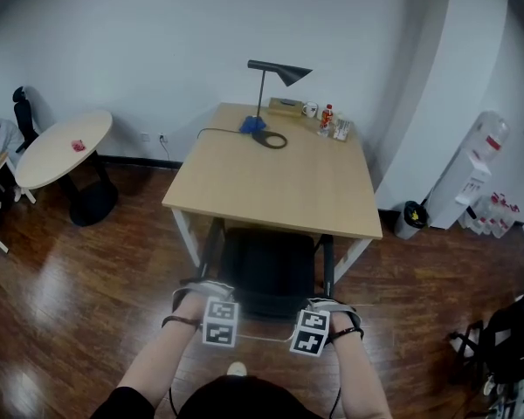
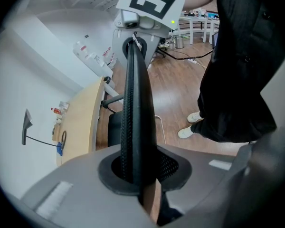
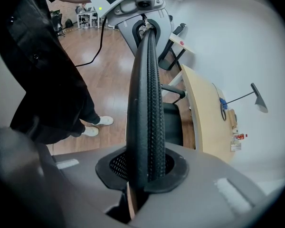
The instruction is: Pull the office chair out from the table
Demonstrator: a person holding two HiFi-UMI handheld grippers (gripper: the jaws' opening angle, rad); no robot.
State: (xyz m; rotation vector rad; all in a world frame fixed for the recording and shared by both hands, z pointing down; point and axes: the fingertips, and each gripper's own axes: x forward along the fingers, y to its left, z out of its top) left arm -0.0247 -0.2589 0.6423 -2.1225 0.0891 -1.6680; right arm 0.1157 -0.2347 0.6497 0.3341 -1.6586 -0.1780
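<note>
A black office chair (image 1: 266,269) stands pushed partly under the wooden table (image 1: 279,182), its seat beneath the near edge. My left gripper (image 1: 217,314) and right gripper (image 1: 318,321) sit side by side on the top rim of the chair's back, both pointing steeply down. In the left gripper view the black mesh chair back (image 2: 135,103) runs up the frame, and the left gripper (image 2: 137,175) is shut on it. The right gripper view shows the same rim (image 3: 147,103), with the right gripper (image 3: 142,172) shut on it. Each gripper sees the other at the far end of the rim.
On the table's far end stand a black desk lamp (image 1: 275,77), a cup and bottles (image 1: 330,122). A round white table (image 1: 65,147) is at the left, a water dispenser (image 1: 476,168) and a bin (image 1: 410,218) at the right. Wooden floor lies behind the chair, with my shoes (image 2: 192,125).
</note>
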